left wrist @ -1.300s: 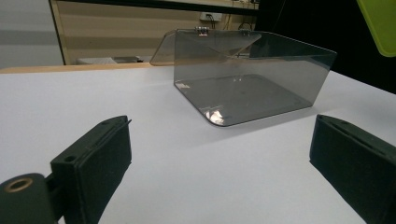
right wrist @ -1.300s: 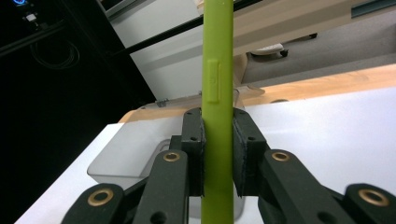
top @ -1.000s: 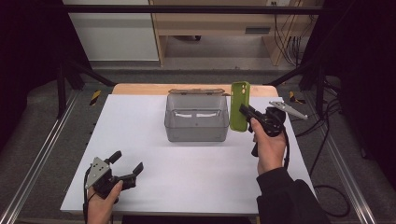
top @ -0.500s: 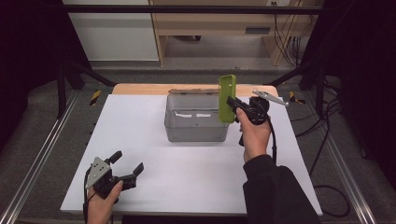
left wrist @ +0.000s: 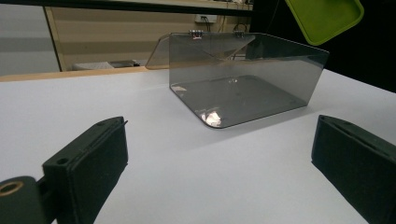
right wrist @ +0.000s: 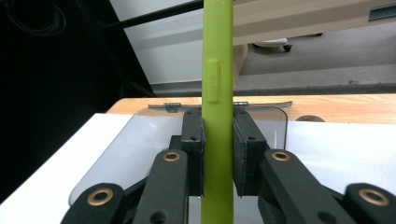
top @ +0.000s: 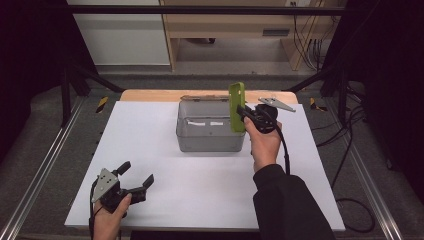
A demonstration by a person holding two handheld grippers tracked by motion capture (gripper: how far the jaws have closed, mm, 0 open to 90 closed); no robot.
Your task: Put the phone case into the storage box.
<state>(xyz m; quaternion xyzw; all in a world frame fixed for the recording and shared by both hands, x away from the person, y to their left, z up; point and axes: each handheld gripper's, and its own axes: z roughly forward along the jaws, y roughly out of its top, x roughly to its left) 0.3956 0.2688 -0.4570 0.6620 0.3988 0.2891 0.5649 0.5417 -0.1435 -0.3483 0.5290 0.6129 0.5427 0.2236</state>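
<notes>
A lime-green phone case stands upright on its end, clamped in my right gripper above the right rim of a clear smoky plastic box. In the right gripper view both black pads press the case's flat faces, with the box below. My left gripper rests near the table's front left, open with nothing between its jaws. Past them, the left gripper view takes in the box, its lid hinged back, and a corner of the green case overhead.
The white tabletop sits on a wooden board. Metal frame rails run along both sides. A cable trails from my right gripper. Floor and a cabinet lie beyond the far edge.
My right hand has carried the green case leftward from beside the box's right wall to over its right rim. The left gripper has stayed put.
</notes>
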